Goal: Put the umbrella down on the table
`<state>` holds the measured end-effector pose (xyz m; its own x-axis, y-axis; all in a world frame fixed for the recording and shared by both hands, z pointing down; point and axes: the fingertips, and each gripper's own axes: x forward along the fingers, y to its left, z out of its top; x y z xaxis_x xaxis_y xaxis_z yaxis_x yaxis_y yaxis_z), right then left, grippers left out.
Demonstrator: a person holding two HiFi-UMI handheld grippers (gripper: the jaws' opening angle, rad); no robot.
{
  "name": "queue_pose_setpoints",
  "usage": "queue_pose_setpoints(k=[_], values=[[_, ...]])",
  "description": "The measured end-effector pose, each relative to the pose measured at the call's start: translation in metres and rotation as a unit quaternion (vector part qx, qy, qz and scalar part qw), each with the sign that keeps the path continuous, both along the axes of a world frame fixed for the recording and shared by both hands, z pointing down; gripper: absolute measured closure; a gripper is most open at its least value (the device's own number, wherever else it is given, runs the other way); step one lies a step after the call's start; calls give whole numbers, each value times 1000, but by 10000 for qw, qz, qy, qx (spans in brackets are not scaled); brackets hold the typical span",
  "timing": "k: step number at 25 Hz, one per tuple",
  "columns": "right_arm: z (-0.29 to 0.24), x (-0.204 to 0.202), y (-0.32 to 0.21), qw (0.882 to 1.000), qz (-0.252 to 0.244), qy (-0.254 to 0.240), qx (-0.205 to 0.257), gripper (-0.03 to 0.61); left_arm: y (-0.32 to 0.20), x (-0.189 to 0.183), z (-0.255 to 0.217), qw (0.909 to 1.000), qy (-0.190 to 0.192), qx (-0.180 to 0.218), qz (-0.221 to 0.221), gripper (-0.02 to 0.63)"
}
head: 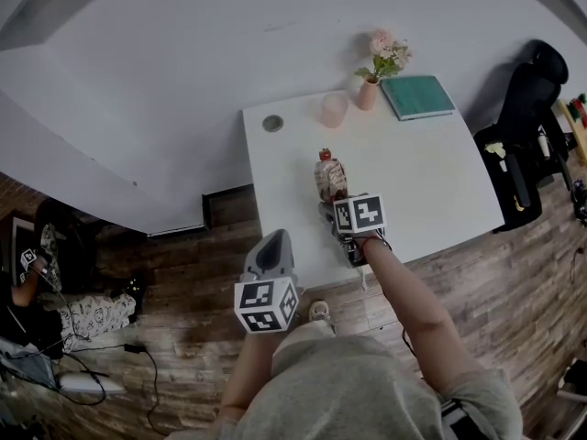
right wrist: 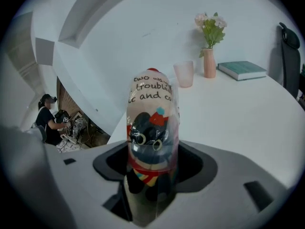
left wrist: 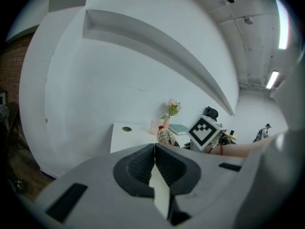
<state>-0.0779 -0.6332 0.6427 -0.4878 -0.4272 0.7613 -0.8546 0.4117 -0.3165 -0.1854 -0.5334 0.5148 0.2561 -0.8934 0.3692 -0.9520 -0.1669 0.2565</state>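
My head camera looks steeply down on the tabletop (head: 440, 181). Both gripper cameras face the wall (head: 183, 81) beyond it; all share the vase (head: 368, 94).

Item: umbrella (right wrist: 152, 128), compact, folded, in clear glossy sleeve.
- Print: dark cartoon cat with round eyes, red bow, striped red-yellow scarf; partial black lettering on pale band above.
- Far end: red cap.
- State: closed, sleeved, clamped near lower end between pads of right claw (right wrist: 152, 180).
- Pose: long axis in line with claw, red-capped end pointing away.
- Location: over white counter (head: 431, 172), near front edge and left of its middle. Contact with counter cannot be told.
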Motion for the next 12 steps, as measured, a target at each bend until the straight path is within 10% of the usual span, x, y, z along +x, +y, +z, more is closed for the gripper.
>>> queue_pose_setpoints(k=[12], values=[[40, -7, -9, 9971, 13, 619, -442, 308, -1, -4, 6, 10000, 56, -44, -45, 606]])
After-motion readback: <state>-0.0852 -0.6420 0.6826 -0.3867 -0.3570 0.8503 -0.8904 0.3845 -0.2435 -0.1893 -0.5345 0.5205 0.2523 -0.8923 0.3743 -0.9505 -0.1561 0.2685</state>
